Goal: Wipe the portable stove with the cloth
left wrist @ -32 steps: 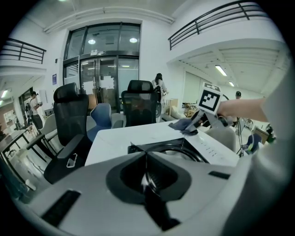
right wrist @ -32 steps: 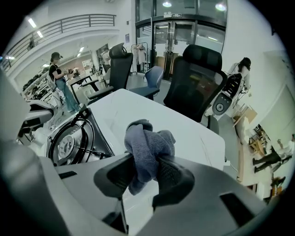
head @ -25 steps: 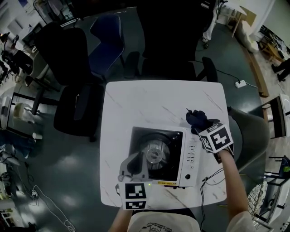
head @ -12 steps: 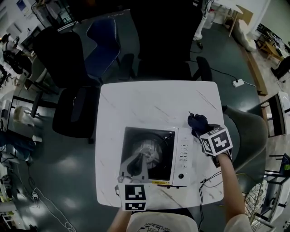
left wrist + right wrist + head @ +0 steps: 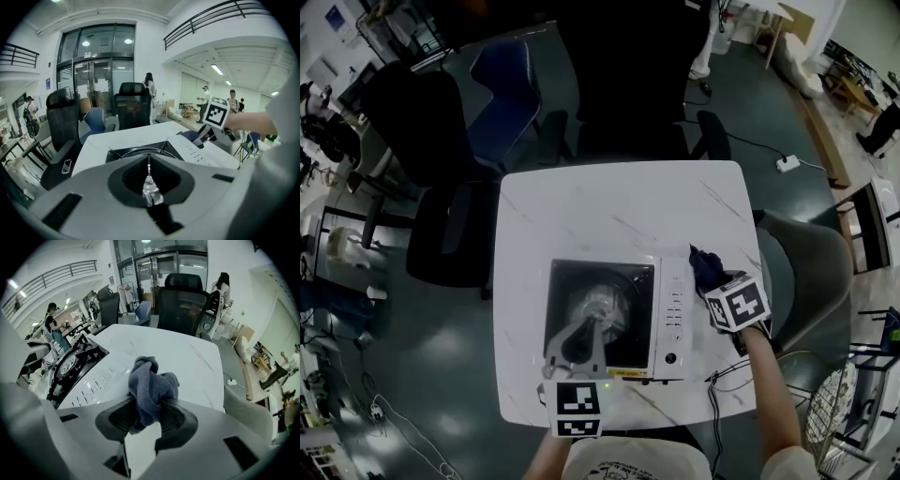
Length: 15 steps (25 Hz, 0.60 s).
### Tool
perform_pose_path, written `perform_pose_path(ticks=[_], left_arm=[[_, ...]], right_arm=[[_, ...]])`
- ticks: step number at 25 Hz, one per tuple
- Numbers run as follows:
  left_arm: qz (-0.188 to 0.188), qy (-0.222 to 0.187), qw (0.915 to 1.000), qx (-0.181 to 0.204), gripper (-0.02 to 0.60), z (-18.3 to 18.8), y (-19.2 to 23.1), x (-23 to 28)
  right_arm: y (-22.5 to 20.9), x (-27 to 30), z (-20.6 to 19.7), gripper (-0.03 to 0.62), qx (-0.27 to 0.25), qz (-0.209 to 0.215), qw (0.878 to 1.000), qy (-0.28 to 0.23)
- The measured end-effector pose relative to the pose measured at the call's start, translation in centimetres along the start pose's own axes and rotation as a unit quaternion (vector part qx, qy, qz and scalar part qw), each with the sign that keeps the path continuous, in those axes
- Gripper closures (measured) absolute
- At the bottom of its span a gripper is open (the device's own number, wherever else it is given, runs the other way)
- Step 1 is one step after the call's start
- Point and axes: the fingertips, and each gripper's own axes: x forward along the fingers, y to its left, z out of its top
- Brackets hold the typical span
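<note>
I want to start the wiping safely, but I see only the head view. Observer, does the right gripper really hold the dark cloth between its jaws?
Observer: Yes. In the right gripper view the right gripper is shut on the cloth, which bunches up above the jaws.
Operator: Is the cloth over the stove there?
Observer: No. Behind the cloth I see bare table. The control panel of the stove lies to its left.
Operator: And the left gripper?
Observer: The left gripper has its jaws together with nothing between them, and it points over the burner.
</note>
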Motion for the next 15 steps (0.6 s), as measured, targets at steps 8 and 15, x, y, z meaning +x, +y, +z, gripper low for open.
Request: perform_pose_path(ticks=[8, 15], left_arm=[[0.001, 0.001, 1.0, -0.002, 0.56, -0.5, 0.0, -0.8], [-0.007, -0.002, 1.0, 0.003, 0.56, -0.9, 0.0, -1.7]], right_arm=[[1.6, 0.2, -2.0, 0.464, -0.011, 0.009, 1.0, 0.015], [2.8, -0.3, -3.8, 0.464, -0.007, 0.012, 1.0, 0.024]])
